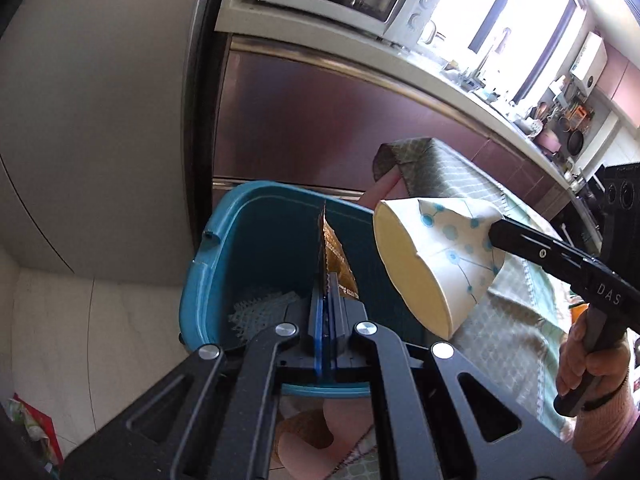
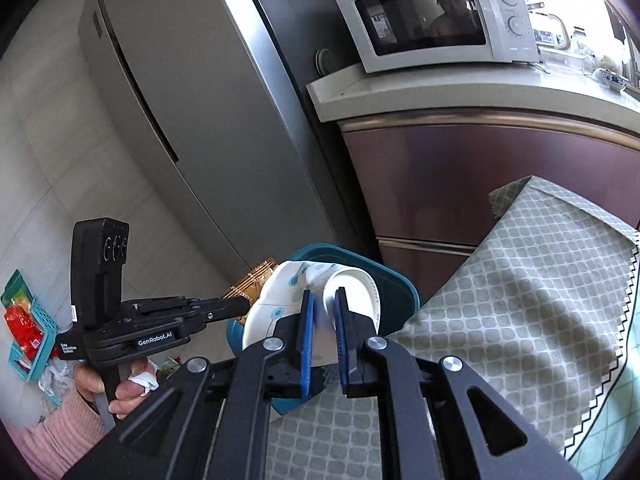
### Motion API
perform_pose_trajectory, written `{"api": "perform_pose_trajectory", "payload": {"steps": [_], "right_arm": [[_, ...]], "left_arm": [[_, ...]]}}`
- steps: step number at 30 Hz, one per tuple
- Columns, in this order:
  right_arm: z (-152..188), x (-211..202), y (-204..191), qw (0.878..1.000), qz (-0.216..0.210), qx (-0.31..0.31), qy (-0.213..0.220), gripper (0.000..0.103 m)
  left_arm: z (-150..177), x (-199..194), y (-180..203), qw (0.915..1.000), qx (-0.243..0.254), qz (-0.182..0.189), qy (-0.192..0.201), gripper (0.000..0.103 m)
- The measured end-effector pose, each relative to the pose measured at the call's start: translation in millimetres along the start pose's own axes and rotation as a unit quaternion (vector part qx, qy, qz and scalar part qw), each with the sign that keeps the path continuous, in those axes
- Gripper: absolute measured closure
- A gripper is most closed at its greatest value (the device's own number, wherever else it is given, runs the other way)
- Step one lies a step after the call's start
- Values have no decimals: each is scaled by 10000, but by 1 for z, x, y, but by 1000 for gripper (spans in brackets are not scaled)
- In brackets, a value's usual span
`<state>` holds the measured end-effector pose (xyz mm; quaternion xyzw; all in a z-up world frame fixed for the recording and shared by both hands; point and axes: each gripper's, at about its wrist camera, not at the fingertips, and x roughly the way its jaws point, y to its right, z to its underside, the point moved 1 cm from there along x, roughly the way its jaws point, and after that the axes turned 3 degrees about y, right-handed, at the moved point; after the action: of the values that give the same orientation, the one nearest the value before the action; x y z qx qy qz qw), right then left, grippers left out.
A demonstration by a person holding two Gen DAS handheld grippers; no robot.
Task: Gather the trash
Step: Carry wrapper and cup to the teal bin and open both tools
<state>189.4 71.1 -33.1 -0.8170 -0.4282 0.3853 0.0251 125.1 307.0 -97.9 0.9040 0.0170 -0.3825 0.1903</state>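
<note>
A teal trash bin stands on the floor beside the table; it also shows in the right wrist view. My left gripper is shut on a gold foil wrapper and holds it over the bin's opening; the wrapper shows in the right wrist view. My right gripper is shut on a squashed white paper cup with blue dots, held at the bin's rim. In the left wrist view the cup hangs tilted over the bin's right edge, with the right gripper behind it. A pale mesh scrap lies inside the bin.
A table with a green patterned cloth is right of the bin. A grey fridge stands left, maroon cabinets and a microwave behind. A teal basket with red packets lies on the floor at left.
</note>
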Motion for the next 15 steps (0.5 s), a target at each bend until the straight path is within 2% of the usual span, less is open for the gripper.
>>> {"api": "perform_pose_trajectory", "payload": {"steps": [6,9,10,11,15], "right_arm": [[0,27,6,9993,188,130,-299,93],[3,34,9,9985,313,215,-397,91],[3,35,11,9982,340,254,-418,88],[3,37,13,9980,345,291,-433,81],[5,30,16,9981,374,302,-381,80]], "left_arm": [[4,28,1,9997,33,-47,-217,100],[5,40,2,9995,20,-116,-290,95],[5,43,2,9994,10,-125,-316,94],[6,47,2,9993,4,-139,-341,94],[6,58,5,9990,33,-198,-411,88]]}}
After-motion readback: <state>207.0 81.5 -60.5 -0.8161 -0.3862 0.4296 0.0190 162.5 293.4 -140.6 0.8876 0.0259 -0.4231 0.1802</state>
